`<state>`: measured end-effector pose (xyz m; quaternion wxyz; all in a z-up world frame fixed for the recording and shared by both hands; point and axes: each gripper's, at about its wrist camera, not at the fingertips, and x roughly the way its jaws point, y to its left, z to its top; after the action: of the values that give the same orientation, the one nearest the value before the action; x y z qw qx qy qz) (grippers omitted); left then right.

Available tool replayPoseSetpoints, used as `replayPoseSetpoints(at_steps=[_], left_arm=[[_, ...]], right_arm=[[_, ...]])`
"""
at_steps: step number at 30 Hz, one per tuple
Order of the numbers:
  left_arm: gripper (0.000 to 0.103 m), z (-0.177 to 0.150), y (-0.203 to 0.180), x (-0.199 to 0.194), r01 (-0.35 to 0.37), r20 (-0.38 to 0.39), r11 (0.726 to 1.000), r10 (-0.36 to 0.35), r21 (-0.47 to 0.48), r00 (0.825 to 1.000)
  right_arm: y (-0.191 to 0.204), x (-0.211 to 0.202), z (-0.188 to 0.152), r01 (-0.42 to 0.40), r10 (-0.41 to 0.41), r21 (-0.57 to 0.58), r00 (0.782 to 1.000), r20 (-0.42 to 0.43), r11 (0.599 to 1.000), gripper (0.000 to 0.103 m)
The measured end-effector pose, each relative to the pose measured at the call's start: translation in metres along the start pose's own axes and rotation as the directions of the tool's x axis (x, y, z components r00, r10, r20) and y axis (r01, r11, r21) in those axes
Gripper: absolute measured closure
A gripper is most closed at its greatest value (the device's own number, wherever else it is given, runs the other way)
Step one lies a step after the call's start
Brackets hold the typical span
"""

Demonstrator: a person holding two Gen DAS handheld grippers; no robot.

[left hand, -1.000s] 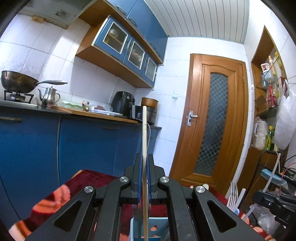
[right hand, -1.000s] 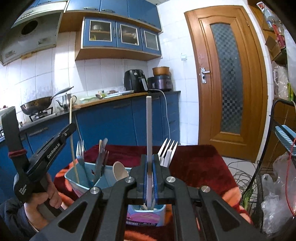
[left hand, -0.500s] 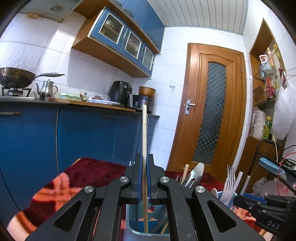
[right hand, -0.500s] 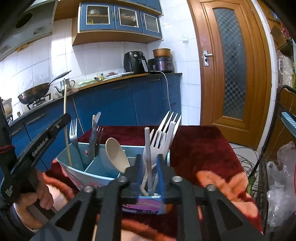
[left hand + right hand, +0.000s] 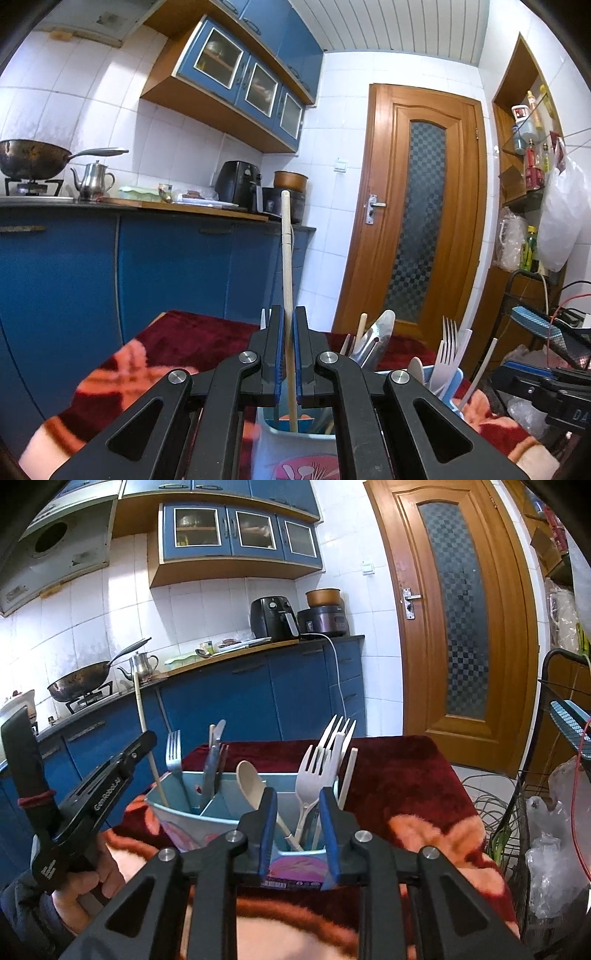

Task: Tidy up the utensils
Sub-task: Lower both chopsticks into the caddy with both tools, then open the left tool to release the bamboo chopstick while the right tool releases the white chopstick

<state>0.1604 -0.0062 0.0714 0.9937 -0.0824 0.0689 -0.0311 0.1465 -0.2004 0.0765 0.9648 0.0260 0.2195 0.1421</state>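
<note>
A light blue utensil caddy (image 5: 221, 823) with compartments stands on a red blanket (image 5: 399, 775). It holds white plastic forks (image 5: 314, 771), a cream spoon (image 5: 251, 782), a metal fork (image 5: 173, 753) and knives (image 5: 214, 760). My left gripper (image 5: 289, 354) has its jaws slightly apart around a wooden chopstick (image 5: 286, 280), whose lower end stands in the caddy's (image 5: 273, 443) left compartment; it also shows in the right wrist view (image 5: 146, 734). My right gripper (image 5: 297, 827) is open and empty, just in front of the caddy's right compartment.
Blue kitchen cabinets (image 5: 258, 698) with a wok (image 5: 81, 683), kettle (image 5: 142, 662) and air fryer (image 5: 273, 616) run behind the table. A wooden door (image 5: 454, 620) is at the right. A wire rack (image 5: 546, 775) with bags stands beside the table's right edge.
My right gripper lowered a white utensil into the caddy's right compartment, then opened and let it go. My left gripper lowered the chopstick into the left compartment and its jaws have parted slightly.
</note>
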Motion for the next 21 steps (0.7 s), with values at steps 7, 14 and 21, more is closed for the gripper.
replayPoseSetpoints(at_steps=[7,14,21], left_arm=[[0.099,0.008,0.001,-0.012,0.018,0.041,1.0,-0.018,-0.002,0.999],[0.099,0.01,0.007,0.005,0.011,0.044,0.998,-0.008,-0.063,0.999],[0.099,-0.005,0.007,0.008,0.001,-0.032,0.999,-0.003,-0.048,0.999]], right_arm=[[0.002,-0.009,-0.008,-0.014,0.014,0.016,1.0,-0.009,1.0,0.076],[0.003,-0.014,-0.019,-0.012,0.012,0.009,1.0,-0.012,1.0,0.076],[-0.001,-0.009,-0.024,-0.023,0.024,0.035,0.999,-0.03,0.999,0.076]])
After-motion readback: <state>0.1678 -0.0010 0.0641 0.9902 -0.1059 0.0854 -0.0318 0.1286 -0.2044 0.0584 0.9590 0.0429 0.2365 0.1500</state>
